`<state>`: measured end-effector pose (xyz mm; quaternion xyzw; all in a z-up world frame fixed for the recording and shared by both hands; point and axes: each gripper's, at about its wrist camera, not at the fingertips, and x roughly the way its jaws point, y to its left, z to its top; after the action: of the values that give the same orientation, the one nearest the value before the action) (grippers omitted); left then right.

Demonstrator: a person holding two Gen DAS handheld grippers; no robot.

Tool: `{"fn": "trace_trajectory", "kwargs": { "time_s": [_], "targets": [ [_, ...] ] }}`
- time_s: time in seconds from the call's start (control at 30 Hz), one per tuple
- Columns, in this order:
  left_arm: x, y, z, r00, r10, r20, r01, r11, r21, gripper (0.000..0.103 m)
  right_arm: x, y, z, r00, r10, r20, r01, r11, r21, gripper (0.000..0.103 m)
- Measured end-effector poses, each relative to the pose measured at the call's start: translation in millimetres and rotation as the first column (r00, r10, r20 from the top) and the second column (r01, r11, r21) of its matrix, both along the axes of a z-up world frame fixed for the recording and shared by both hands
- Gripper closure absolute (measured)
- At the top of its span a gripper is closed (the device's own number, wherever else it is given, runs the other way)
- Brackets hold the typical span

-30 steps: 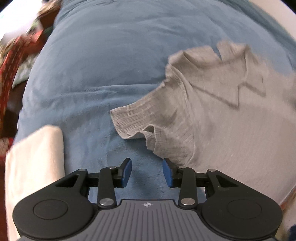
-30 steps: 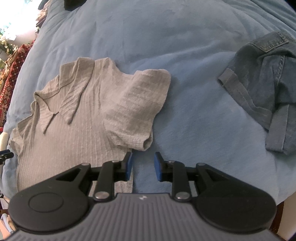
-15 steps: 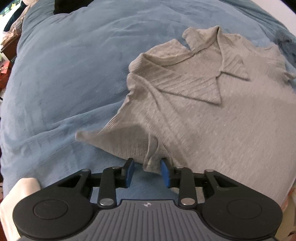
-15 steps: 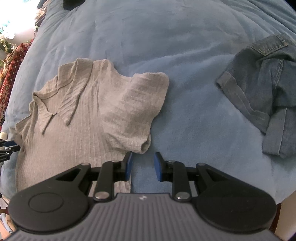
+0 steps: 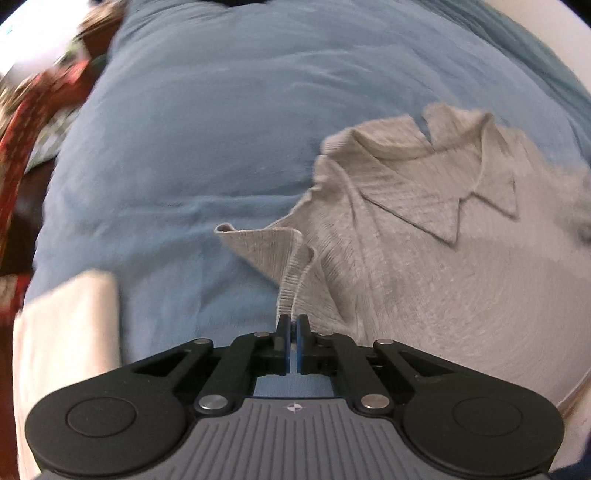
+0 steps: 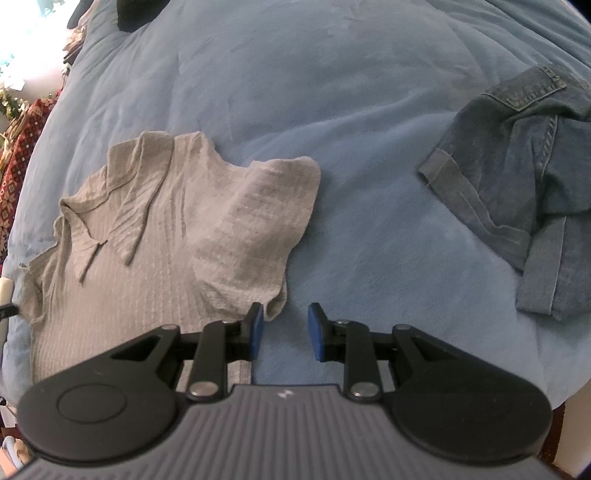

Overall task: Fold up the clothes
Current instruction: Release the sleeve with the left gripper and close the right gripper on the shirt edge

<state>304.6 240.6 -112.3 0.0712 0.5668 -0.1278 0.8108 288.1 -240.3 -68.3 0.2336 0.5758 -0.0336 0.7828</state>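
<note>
A grey ribbed collared shirt lies front up on the blue bedcover. My left gripper is shut on the hem of the shirt's sleeve, which rises off the cover in a fold. In the right wrist view the same shirt spreads out at the left, its other sleeve folded over the body. My right gripper is open over the bare cover, its left pad just beside that sleeve's lower corner and nothing between the pads.
A crumpled denim garment lies at the right of the bed. A cream folded cloth sits at the near left. Red patterned fabric hangs past the bed's left edge. A dark object rests at the far end.
My left gripper has closed on the shirt's sleeve hem and lifted it a little. The right gripper has stayed where it was, still open.
</note>
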Motion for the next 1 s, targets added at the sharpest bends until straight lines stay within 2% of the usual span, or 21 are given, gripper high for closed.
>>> {"fn": "trace_trajectory", "kwargs": {
  "time_s": [0.13, 0.17, 0.3, 0.6, 0.8, 0.87, 0.9, 1.0],
  "targets": [
    [-22, 19, 2, 0.989, 0.138, -0.049, -0.138, 0.990, -0.003, 0.100, 1, 0, -4, 1.000, -0.007, -0.002, 0.007, 1.000, 0.006, 0.074],
    [-26, 22, -2, 0.985, 0.162, -0.064, -0.162, 0.987, 0.009, 0.103, 1, 1, -6, 1.000, -0.007, -0.004, 0.007, 1.000, 0.007, 0.074],
    [-35, 27, -19, 0.969, 0.219, -0.114, -0.215, 0.976, 0.043, 0.103, 4, 3, -11, 1.000, -0.009, -0.005, 0.009, 1.000, 0.004, 0.074],
    [-36, 18, -19, 0.966, 0.220, -0.138, -0.225, 0.974, -0.024, 0.101, 5, 0, -6, 1.000, -0.005, 0.021, 0.004, 1.000, 0.014, 0.070],
    [-35, 1, -16, 0.972, 0.186, -0.143, -0.195, 0.979, -0.054, 0.099, 11, 7, -26, 1.000, 0.008, 0.016, -0.009, 0.998, 0.061, 0.070],
    [-35, -2, -15, 0.973, 0.184, -0.141, -0.192, 0.980, -0.052, 0.099, 15, 8, -34, 1.000, 0.009, 0.006, -0.009, 0.996, 0.091, 0.096],
    [-34, -3, -14, 0.973, 0.184, -0.138, -0.193, 0.980, -0.052, 0.099, 15, 11, -33, 1.000, 0.019, 0.009, -0.020, 0.996, 0.087, 0.099],
    [-34, -5, -10, 0.974, 0.185, -0.132, -0.195, 0.978, -0.067, 0.099, 6, 24, -20, 0.999, 0.042, 0.008, -0.042, 0.997, 0.060, 0.099]
  ]
}}
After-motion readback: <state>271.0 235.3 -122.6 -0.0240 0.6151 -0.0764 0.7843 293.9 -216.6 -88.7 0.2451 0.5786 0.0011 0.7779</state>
